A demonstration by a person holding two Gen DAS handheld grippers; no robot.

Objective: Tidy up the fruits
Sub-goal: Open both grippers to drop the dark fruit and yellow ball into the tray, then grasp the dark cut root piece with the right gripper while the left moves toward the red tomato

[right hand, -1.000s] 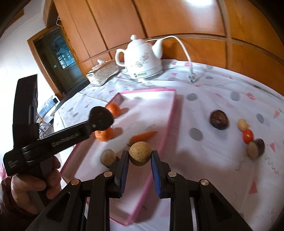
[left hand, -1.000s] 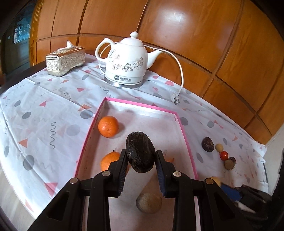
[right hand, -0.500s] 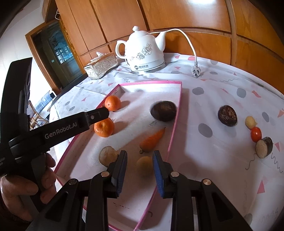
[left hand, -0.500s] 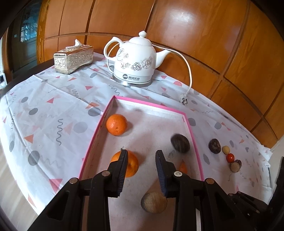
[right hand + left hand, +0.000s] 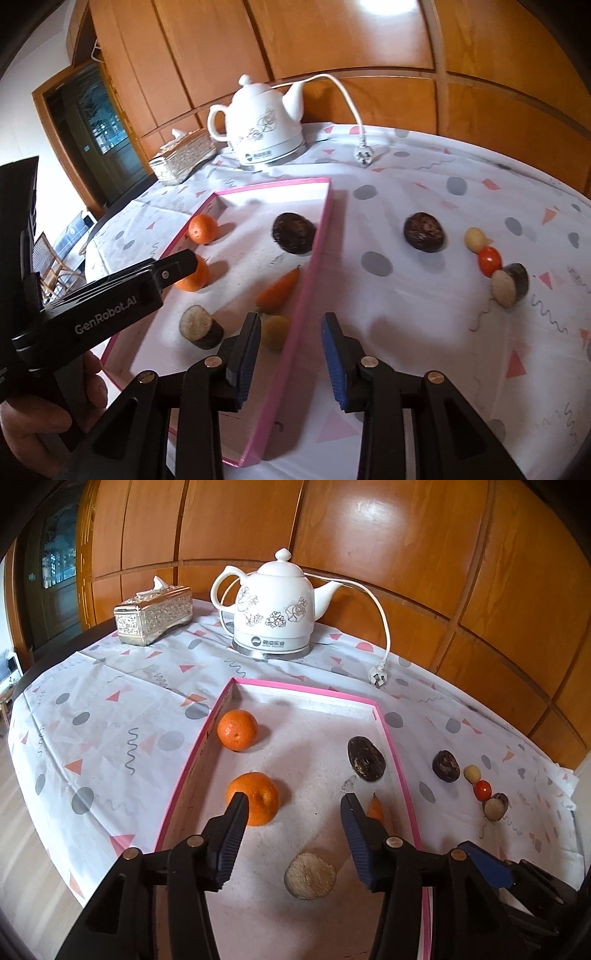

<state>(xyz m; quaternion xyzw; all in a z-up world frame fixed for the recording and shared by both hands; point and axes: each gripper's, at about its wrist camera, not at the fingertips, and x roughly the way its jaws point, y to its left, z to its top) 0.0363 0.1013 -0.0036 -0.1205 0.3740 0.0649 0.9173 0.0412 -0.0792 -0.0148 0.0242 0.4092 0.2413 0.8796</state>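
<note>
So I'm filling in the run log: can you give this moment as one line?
left gripper: opening, empty | right gripper: opening, empty | pink tray: six pieces inside | tablecloth: four pieces left

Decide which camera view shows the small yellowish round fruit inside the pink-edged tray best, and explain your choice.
The right wrist view shows it best: the yellowish fruit lies in the tray by its right rim, just below the carrot, though slightly blurred. In the left wrist view it cannot be seen; the gripper's right finger probably covers that spot.
</note>
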